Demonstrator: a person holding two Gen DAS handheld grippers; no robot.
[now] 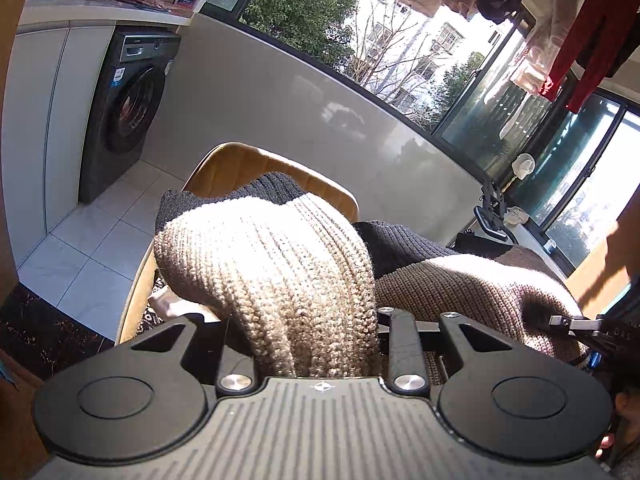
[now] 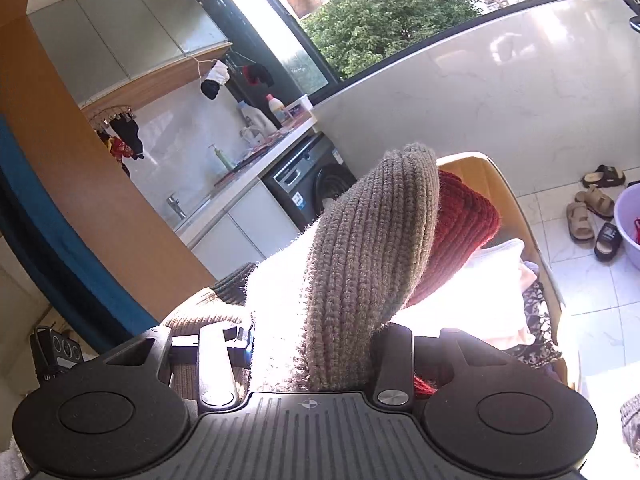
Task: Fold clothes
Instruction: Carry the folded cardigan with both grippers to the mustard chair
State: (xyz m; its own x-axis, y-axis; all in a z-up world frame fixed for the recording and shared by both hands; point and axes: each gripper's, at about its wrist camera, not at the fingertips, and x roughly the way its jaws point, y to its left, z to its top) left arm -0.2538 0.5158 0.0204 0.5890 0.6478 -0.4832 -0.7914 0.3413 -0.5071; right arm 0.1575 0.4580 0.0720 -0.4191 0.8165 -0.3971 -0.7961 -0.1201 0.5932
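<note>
Your left gripper [image 1: 316, 344] and right gripper [image 2: 320, 356] each pinch a bunched fold of the knit sweater [image 1: 280, 272], which buries their fingertips. It hangs above the tan chair [image 1: 236, 160]. The lavender basin [image 2: 628, 216], cut off at the frame edge, holds something red.

Place: a home's glazed laundry balcony.
Appliance: a dark front-loading washing machine [image 1: 124, 108] stood under the worktop [image 2: 256, 160].
Supplies: detergent bottles [image 2: 264, 114] sat at the worktop's far end.
Drying: clothes [image 1: 580, 36] hung overhead by the windows.
Floor: slippers [image 2: 592, 208] lay beside a plastic basin [image 2: 624, 220] on pale tiles.
</note>
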